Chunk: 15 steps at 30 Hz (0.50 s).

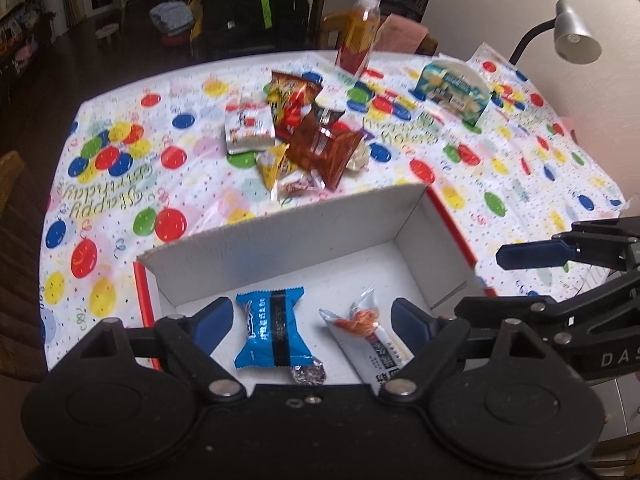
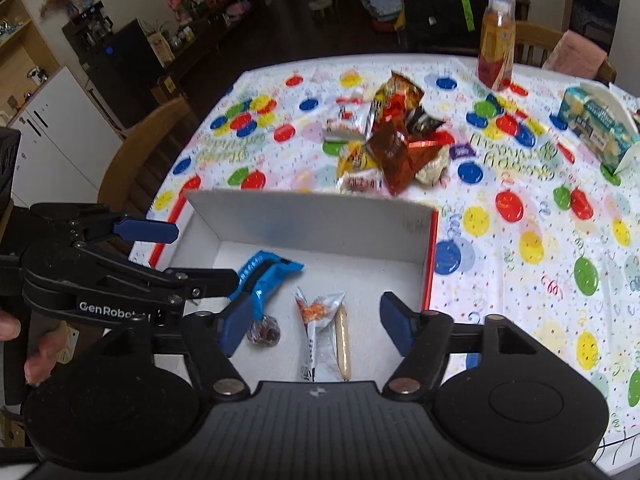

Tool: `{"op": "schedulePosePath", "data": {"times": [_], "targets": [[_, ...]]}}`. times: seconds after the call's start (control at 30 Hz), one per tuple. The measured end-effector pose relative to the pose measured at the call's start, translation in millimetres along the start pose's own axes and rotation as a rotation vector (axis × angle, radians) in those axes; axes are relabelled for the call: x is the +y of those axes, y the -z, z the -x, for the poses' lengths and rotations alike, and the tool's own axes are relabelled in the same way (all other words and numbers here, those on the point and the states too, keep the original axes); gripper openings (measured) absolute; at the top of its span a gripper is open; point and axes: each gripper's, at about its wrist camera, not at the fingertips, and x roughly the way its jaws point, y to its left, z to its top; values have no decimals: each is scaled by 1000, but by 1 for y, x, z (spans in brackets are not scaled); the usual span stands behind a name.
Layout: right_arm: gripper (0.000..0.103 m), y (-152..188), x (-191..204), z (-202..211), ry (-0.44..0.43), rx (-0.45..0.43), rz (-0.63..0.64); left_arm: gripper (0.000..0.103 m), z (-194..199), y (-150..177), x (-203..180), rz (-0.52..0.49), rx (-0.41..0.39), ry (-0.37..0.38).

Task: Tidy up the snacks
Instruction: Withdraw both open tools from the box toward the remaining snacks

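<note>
A white cardboard box point(image 1: 280, 240) with red outer sides sits at the near edge of the balloon-print tablecloth. Inside it lie a blue packet point(image 1: 272, 332), a white packet with an orange picture point(image 1: 368, 328) and a small foil-wrapped candy point(image 1: 308, 374). My left gripper point(image 1: 312, 324) hangs open over the blue packet, holding nothing. My right gripper point(image 2: 316, 328) is open above the white packet point(image 2: 320, 320) and a beige stick point(image 2: 343, 344). Beyond the box point(image 2: 312, 216), a pile of snack bags point(image 1: 304, 136) lies mid-table. The other gripper shows at each view's edge.
An orange drink bottle point(image 1: 358, 40) stands at the far table edge. A blue-green carton point(image 1: 452, 90) sits at the back right, near a grey desk lamp point(image 1: 576, 36). A wooden chair point(image 2: 148, 152) stands at the table's left. A hand point(image 2: 40, 356) grips the left tool.
</note>
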Motion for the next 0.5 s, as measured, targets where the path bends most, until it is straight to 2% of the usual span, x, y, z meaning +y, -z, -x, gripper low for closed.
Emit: {"op": "schedulePosePath", "data": {"times": [0.23, 0.5], "targets": [[73, -19, -9, 27, 2, -72, -32, 99, 22, -11, -5, -3, -87, -23], [73, -52, -32, 38, 39, -137, -48, 102, 30, -41, -3, 27, -169, -50]]}}
